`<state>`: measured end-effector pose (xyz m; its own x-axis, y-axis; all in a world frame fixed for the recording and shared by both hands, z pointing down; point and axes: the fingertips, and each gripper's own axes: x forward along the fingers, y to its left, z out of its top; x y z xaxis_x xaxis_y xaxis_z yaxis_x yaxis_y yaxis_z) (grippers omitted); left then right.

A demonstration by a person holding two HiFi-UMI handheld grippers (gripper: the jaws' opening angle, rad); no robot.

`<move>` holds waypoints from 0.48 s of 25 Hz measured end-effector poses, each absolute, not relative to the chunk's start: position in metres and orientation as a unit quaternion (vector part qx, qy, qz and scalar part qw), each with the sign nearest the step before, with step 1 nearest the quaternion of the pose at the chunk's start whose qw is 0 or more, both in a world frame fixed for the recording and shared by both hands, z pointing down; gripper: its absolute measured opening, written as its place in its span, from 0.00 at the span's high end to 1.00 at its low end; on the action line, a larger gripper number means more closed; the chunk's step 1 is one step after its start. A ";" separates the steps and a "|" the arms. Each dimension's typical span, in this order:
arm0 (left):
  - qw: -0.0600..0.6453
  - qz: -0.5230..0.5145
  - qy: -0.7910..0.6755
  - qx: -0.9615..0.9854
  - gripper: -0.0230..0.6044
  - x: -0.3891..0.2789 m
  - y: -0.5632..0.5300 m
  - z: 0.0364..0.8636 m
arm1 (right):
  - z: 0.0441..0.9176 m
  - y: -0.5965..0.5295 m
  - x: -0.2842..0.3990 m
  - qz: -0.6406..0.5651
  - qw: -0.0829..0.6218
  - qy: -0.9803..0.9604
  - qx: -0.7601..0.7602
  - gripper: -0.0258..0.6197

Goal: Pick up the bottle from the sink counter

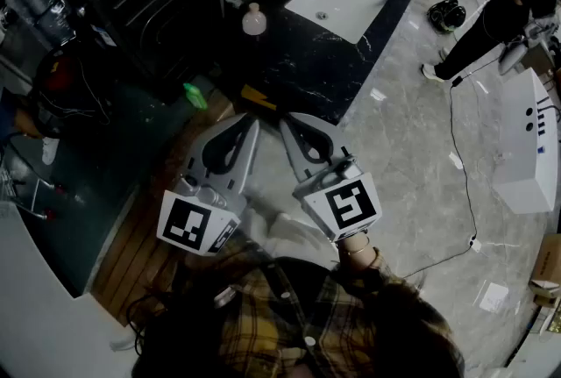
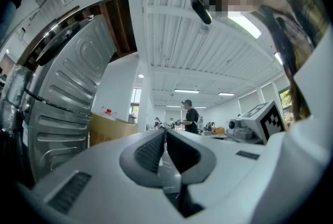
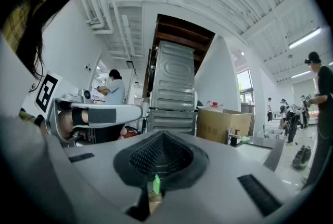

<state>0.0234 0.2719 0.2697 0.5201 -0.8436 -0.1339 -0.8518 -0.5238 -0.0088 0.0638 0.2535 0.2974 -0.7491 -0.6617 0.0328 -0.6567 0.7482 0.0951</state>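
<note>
Left gripper (image 1: 246, 120), right gripper (image 1: 290, 119): fingers pressed together. Pale bottle (image 1: 253, 19) upright on black counter (image 1: 307, 69) beside sink (image 1: 351, 10).

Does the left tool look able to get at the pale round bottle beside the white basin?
Probably yes, but not from here: the left tool is shut and held short of the pale round bottle. Nothing upright stands on the black marble counter between them.

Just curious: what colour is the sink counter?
Sink counter: black with pale veins, best in head view.
</note>
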 end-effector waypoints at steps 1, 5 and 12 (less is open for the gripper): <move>0.037 0.056 0.488 -0.870 0.92 0.024 0.272 0.270 | 0.297 0.253 0.064 -0.039 0.031 -0.935 0.352 0.93; 0.040 0.053 0.493 -0.867 0.92 0.027 0.272 0.269 | 0.296 0.253 0.070 -0.037 0.022 -0.936 0.350 0.93; 0.044 0.042 0.514 -0.856 0.92 0.038 0.282 0.275 | 0.300 0.262 0.084 -0.027 0.009 -0.943 0.332 0.93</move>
